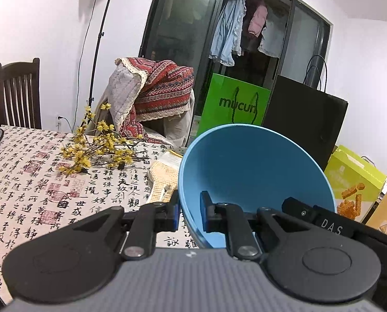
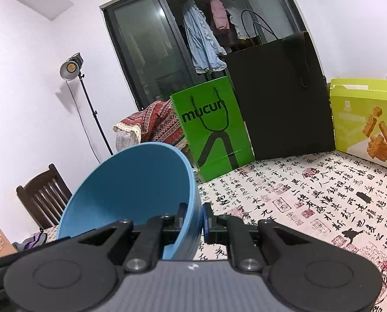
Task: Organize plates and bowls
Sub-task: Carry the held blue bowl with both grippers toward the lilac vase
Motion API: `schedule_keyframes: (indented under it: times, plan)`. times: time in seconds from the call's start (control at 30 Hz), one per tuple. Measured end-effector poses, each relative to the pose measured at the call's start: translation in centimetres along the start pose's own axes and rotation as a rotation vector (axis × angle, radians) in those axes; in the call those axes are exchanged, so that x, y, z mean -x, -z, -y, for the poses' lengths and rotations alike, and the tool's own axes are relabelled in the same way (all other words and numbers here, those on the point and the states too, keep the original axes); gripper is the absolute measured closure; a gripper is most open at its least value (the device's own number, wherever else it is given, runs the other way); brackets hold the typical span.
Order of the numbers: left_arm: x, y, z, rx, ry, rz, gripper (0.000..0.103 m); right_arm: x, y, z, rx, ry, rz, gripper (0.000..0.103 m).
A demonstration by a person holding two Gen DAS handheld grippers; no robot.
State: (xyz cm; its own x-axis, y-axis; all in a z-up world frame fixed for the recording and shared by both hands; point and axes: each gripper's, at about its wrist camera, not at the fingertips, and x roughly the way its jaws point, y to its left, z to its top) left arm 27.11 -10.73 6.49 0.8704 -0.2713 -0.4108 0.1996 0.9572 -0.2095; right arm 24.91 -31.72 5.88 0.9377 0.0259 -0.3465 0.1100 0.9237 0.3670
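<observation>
A large blue bowl [image 1: 255, 176] hangs in the air above the table, held by both grippers at opposite sides of its rim. My left gripper [image 1: 189, 212] is shut on the bowl's left wall, one pad inside and one outside. In the right wrist view the same blue bowl [image 2: 131, 189] fills the lower left, and my right gripper [image 2: 194, 217] is shut on its right wall. The right gripper's body shows in the left wrist view behind the bowl. The bowl looks empty and tilts toward each camera.
The table wears a calligraphy-print cloth [image 2: 310, 195]. On it lie yellow flower twigs [image 1: 100, 148] and a knitted glove [image 1: 162, 179]. A green bag [image 2: 214, 130], a black bag [image 2: 279, 98] and a yellow-green box [image 2: 365, 119] stand along the far edge. Chairs [image 1: 17, 93] stand behind.
</observation>
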Motion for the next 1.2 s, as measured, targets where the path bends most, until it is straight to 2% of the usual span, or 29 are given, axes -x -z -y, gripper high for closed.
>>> schedule_keyframes:
  times: [1.2]
  plan:
    - [6.3,0.9,-5.0,0.044,-0.035,0.031,0.088,3.8,2.9,-5.6,0.026,-0.054,-0.019,0.092]
